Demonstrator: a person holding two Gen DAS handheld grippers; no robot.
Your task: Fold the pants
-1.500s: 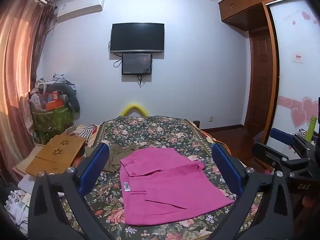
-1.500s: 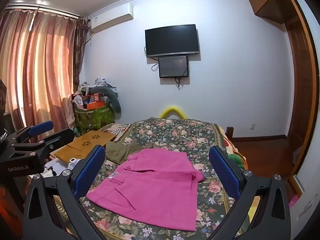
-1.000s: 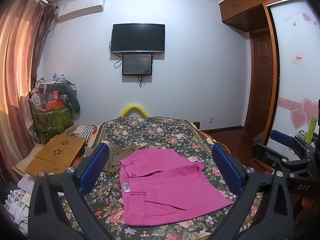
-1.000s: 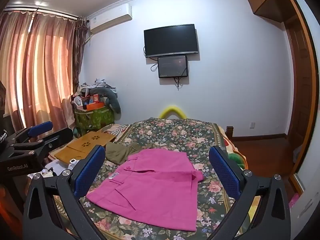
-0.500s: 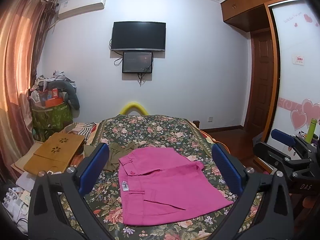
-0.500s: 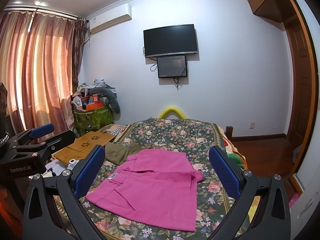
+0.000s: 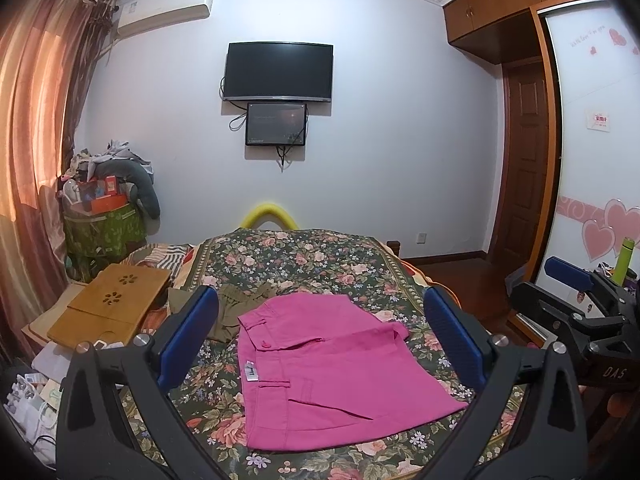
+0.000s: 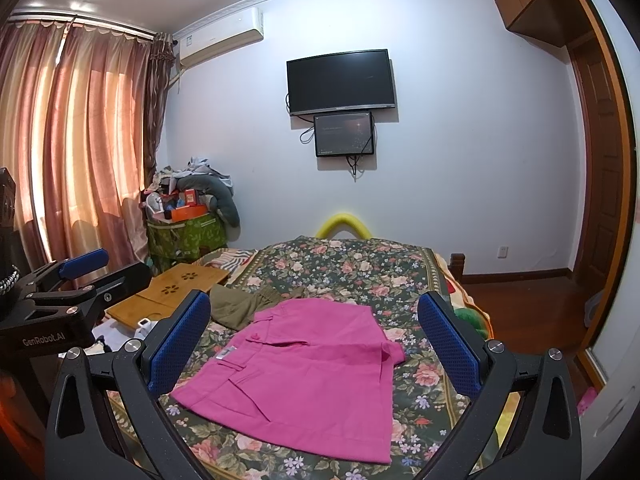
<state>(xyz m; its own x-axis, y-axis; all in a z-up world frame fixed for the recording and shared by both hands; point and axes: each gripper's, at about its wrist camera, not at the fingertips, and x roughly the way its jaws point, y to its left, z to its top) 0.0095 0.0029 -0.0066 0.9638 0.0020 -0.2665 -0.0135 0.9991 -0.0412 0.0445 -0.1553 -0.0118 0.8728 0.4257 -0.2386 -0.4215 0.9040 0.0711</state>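
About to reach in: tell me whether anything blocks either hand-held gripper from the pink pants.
Nothing visible does. The pink pants lie exposed on the floral bedspread; the olive garment lies beside their far left corner.

We see a bed with a floral cover ahead of the claw, an olive garment crumpled on it near the claw's left finger. Left of the claw sits a wooden lap tray; beyond it, a green bin piled with clutter. Straight ahead on the far wall hang a TV and a smaller screen below it. Up left we spot an air conditioner and pink curtains. To the right, a wooden door.
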